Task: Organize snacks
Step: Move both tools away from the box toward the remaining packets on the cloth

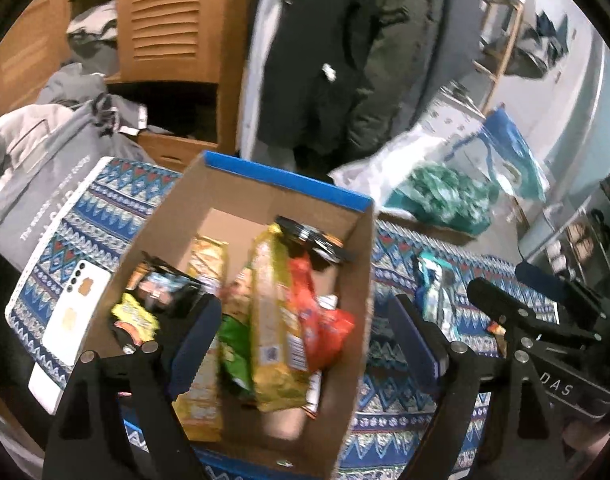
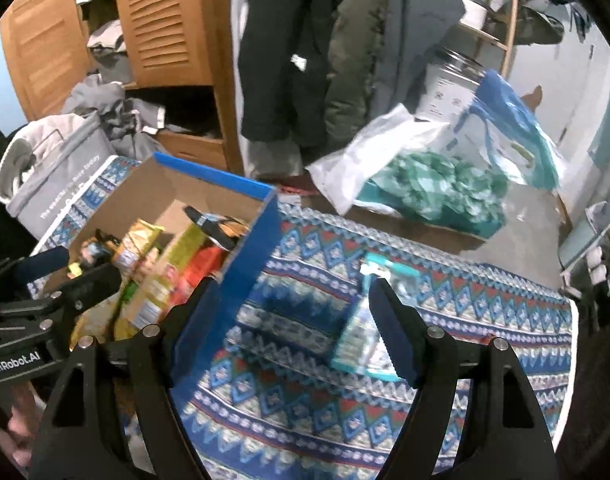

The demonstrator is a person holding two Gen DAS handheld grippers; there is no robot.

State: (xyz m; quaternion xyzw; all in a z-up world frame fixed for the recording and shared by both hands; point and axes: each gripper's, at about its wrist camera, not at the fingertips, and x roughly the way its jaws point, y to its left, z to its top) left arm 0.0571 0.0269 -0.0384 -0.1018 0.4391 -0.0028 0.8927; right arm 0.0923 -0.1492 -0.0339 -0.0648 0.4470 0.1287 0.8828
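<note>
patterned cloth (image 2: pixel 305 408) carries a box (image 1: pixel 345 288) of snacks (image 1: pixel 277 320); left gripper (image 1: pixel 305 344) gapes above it, right gripper (image 2: pixel 293 332) gapes beside a teal packet (image 2: pixel 361 340).

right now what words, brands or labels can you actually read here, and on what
"DAS" on the black right gripper body, cut off at the frame edge.
"GenRobot.AI" on the black left gripper body.
White print on the grey fabric storage bag: too blurred to read.
Snack packets in the brown cardboard box: too blurred.
</note>
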